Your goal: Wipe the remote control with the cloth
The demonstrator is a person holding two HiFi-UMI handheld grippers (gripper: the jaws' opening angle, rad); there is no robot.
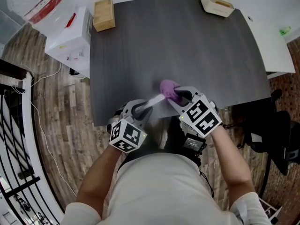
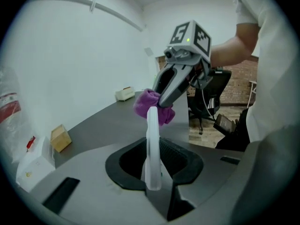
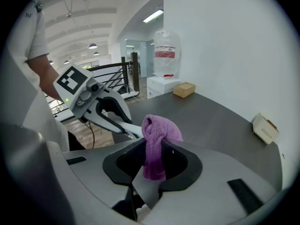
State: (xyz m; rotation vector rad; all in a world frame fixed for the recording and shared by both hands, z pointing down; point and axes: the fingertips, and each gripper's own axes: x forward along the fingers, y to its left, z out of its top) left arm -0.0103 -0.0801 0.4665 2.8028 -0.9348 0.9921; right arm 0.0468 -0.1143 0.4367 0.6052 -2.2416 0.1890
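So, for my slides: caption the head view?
The left gripper holds the white remote; the right gripper holds the purple cloth at its tip.

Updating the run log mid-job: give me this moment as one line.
left gripper: shut on remote | right gripper: shut on cloth | cloth at remote's tip | both over table near edge

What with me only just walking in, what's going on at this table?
A person holds a claw in each hand over the near edge of a dark grey table. The left claw is clamped on a white remote control. The right claw grips a bunched purple cloth, which appears to meet the remote's far end.
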